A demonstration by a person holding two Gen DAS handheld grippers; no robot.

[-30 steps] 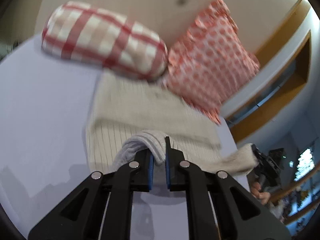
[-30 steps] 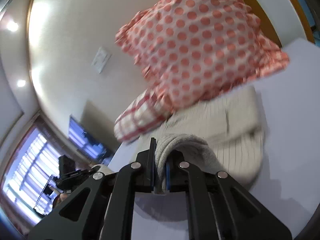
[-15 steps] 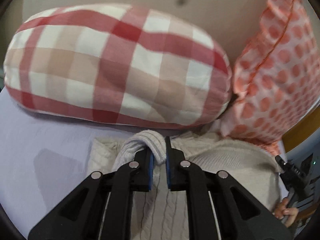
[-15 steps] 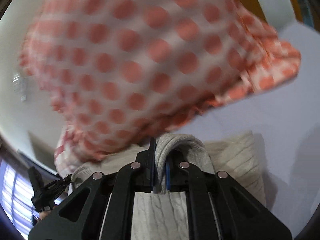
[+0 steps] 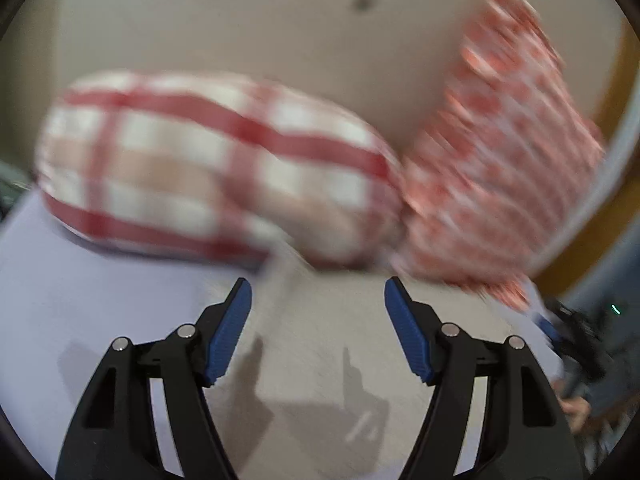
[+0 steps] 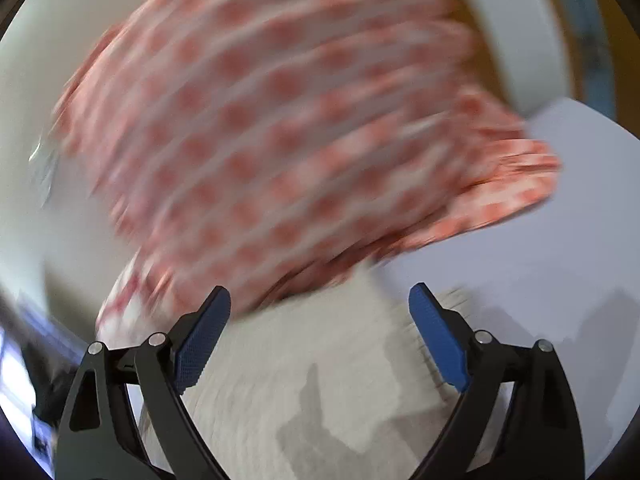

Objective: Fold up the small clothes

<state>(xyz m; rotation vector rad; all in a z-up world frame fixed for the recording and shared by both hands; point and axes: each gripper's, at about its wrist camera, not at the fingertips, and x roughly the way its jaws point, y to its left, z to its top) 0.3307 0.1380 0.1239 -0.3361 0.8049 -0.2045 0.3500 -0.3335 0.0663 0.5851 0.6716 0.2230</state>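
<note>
Both fisheye views are bright but motion-blurred, finger shadows falling on the cloth (image 5: 320,360)

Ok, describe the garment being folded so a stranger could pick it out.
Start at the pale lavender bed sheet. In front of the red-checked pillow and the orange polka-dot pillow lies the cream knitted sweater. It alone is plain, unpatterned and flat.

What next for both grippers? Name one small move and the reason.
Probably lift both clear and check the fold. The left gripper and right gripper are open, holding nothing, and the cream sweater lies flat on the bed below the pillows.
</note>
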